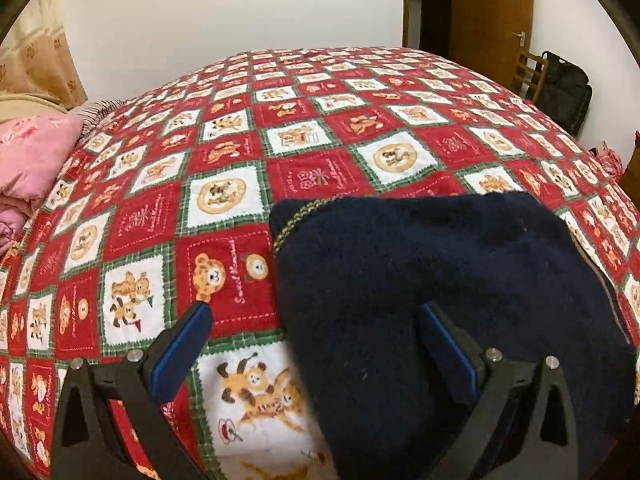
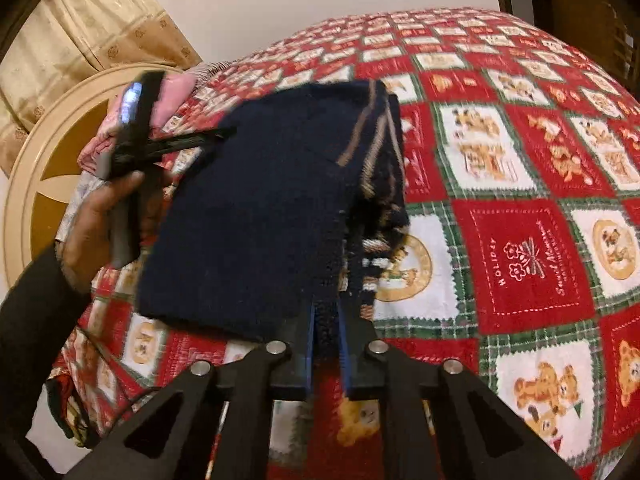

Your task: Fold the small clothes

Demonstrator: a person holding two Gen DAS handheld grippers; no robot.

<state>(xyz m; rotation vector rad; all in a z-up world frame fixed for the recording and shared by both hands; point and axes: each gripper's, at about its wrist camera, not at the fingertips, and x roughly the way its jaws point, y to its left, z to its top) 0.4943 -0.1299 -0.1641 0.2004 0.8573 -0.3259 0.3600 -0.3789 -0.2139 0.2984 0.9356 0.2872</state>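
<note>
A small navy knit garment [image 2: 260,208] with tan stripe trim is partly folded over the red patchwork bedspread [image 2: 520,248]. My right gripper [image 2: 326,312] is shut on its near edge and holds it up. In the left wrist view the garment [image 1: 420,280] fills the lower right. My left gripper [image 1: 316,308] is open, its right finger [image 1: 444,344] over the cloth and its left finger [image 1: 188,340] over the bedspread [image 1: 224,160]. The left gripper [image 2: 192,140] also shows blurred in the right wrist view, at the garment's far left edge.
A pink pillow [image 1: 32,160] and a round cream headboard [image 2: 48,168] are at the left. A wooden door [image 1: 492,16], a chair with a black bag [image 1: 564,88] and beige curtains [image 2: 92,28] stand beyond the bed.
</note>
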